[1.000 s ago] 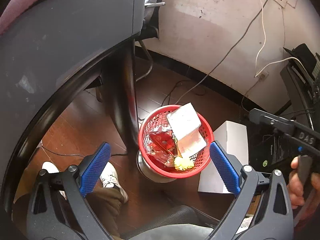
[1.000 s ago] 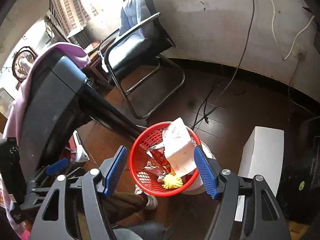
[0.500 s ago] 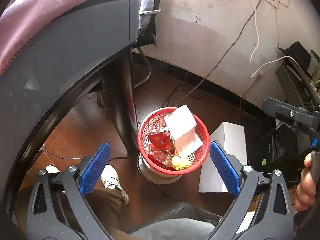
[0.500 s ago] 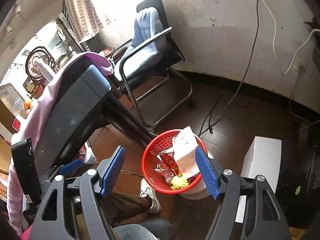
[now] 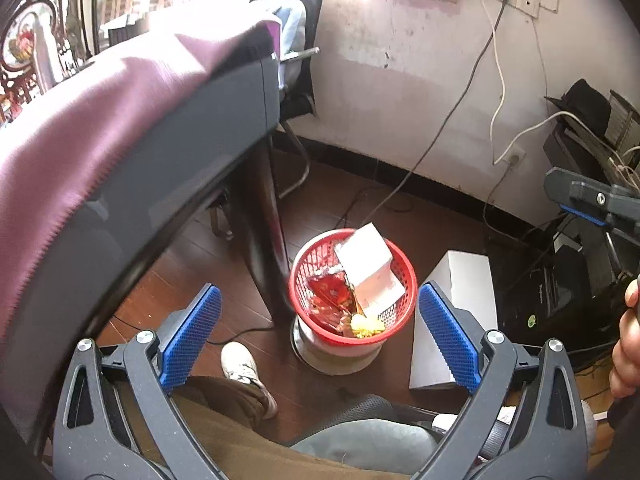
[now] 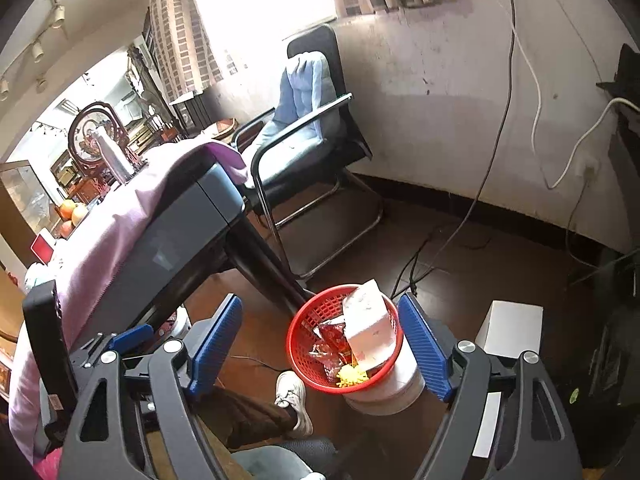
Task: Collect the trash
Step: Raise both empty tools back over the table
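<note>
- Red plastic mesh basket stands on the dark wood floor beside the black table leg, seated on a pale round base. This is the collection point, well below both grippers.
- Contents, largest first: a white paper carton or wrapper leaning against the far rim and poking above it; crumpled red foil snack wrappers underneath; a small yellow frilly scrap at the near rim. All lie inside the basket, none on the floor around it.
- Progress, judged: at least three pieces are already binned. No loose trash shows on the visible floor. The tabletop under the purple cloth is mostly out of sight, so I cannot tell whether more remains up there. Likely late in the task, or between pickups.
- White box lies on the floor just right of the basket; whether it counts as trash is unclear.
- Left gripper: blue pads spread wide, nothing between them, touching nothing; the basket only appears framed in the gap, far beneath.
- Right gripper: jaws opening, pads wide apart, empty, in contact with nothing; basket again seen far below through the gap.
</note>
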Demonstrator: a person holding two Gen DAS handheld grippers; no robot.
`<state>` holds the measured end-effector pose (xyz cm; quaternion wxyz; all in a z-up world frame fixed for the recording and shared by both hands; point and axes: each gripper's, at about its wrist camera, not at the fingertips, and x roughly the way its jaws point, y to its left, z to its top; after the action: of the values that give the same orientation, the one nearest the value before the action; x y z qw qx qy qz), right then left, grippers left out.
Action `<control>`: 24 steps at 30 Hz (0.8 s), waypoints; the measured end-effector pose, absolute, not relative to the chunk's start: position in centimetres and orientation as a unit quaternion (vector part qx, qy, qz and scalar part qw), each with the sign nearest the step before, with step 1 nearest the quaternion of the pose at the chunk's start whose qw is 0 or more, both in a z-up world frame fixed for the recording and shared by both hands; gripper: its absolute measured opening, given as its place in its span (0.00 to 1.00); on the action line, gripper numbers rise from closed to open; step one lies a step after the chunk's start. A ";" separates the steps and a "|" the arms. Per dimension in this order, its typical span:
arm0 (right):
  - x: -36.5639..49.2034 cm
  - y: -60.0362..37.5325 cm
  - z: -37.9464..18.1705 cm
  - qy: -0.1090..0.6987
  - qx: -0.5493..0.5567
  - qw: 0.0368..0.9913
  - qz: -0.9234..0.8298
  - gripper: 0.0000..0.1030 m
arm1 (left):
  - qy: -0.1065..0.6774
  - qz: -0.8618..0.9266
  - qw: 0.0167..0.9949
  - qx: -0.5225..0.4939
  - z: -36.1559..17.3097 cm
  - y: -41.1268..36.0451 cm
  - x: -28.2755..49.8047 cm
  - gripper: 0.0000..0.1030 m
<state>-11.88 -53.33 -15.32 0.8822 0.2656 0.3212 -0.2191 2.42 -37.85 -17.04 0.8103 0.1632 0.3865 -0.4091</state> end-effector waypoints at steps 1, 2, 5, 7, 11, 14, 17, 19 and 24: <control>-12.1 -53.2 -14.9 0.318 0.263 0.884 -0.219 0.78 | 0.379 -0.406 0.815 0.163 -16.4 -37.6 2.3 0.93; -12.3 -53.0 -14.6 0.314 0.261 0.886 -0.219 0.79 | 0.373 -0.404 0.819 0.163 -16.0 -37.4 2.3 0.93; -12.7 -52.6 -13.6 0.305 0.256 0.891 -0.217 0.79 | 0.353 -0.397 0.832 0.160 -14.6 -36.8 2.1 0.93; -12.9 -52.1 -12.9 0.299 0.250 0.895 -0.215 0.80 | 0.343 -0.392 0.839 0.158 -13.7 -36.3 2.2 0.93; -13.0 -51.2 -11.3 0.286 0.240 0.904 -0.209 0.80 | 0.321 -0.383 0.854 0.147 -11.5 -35.0 2.4 0.93; -13.0 -50.5 -10.1 0.278 0.231 0.910 -0.203 0.82 | 0.302 -0.372 0.866 0.140 -9.7 -33.8 2.5 0.93; -12.9 -49.7 -9.0 0.271 0.220 0.916 -0.197 0.84 | 0.287 -0.361 0.878 0.132 -8.2 -32.5 2.9 0.93; -12.8 -49.2 -8.4 0.268 0.213 0.920 -0.191 0.84 | 0.277 -0.351 0.885 0.131 -7.3 -31.6 3.2 0.93; -12.2 -47.6 -7.0 0.263 0.197 0.928 -0.177 0.86 | 0.255 -0.318 0.903 0.131 -5.3 -28.6 4.4 0.93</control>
<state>-12.24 -47.60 -7.02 0.9276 0.1973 0.2633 -0.1770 4.44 -28.62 -5.34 0.9035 0.1311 0.2553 -0.3185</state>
